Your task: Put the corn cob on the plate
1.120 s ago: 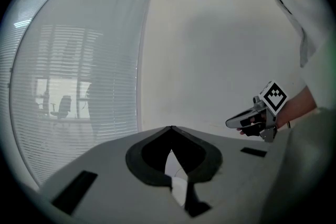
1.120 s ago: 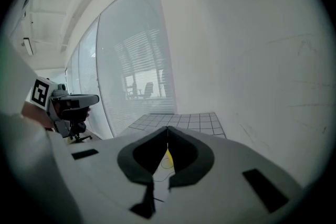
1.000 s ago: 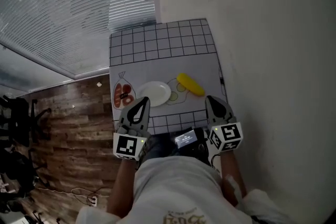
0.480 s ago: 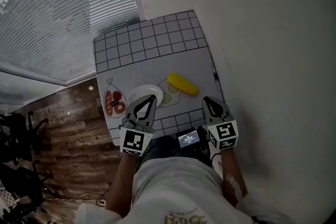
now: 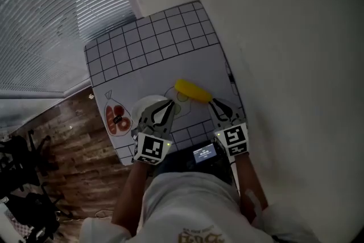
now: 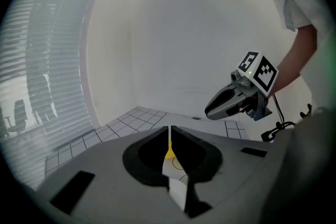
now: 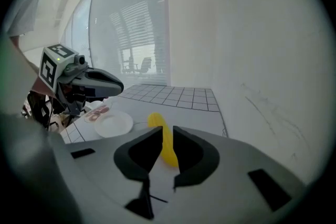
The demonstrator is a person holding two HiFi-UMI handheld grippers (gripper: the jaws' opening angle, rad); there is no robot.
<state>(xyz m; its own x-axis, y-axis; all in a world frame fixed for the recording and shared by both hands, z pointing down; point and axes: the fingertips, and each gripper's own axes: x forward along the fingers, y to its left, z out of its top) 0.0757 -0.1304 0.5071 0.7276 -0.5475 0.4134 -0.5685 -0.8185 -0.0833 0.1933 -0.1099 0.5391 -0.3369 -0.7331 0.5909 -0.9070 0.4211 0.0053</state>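
Observation:
A yellow corn cob [image 5: 192,90] lies on the white mat, right of a small white plate [image 5: 142,106]. My right gripper [image 5: 216,105] hovers just short of the cob's near end; its jaws are opening, a narrow gap apart, with nothing pressed between them. In the right gripper view the corn cob [image 7: 156,120] lies just beyond the gripper [image 7: 167,130], and the plate [image 7: 113,124] sits to its left. My left gripper [image 5: 168,105] hangs over the plate's near right rim, shut and empty. In the left gripper view its tips [image 6: 169,131] meet.
The mat [image 5: 153,48] has a black grid border and printed food pictures, one of meat [image 5: 116,120]. A bare wall [image 5: 284,54] runs close along the table's right side. Window blinds [image 5: 51,20] and wooden floor [image 5: 68,156] lie to the left.
Both grippers have come down and forward over the table. The left one now overlaps the plate; the right one has closed in on the cob's near end.

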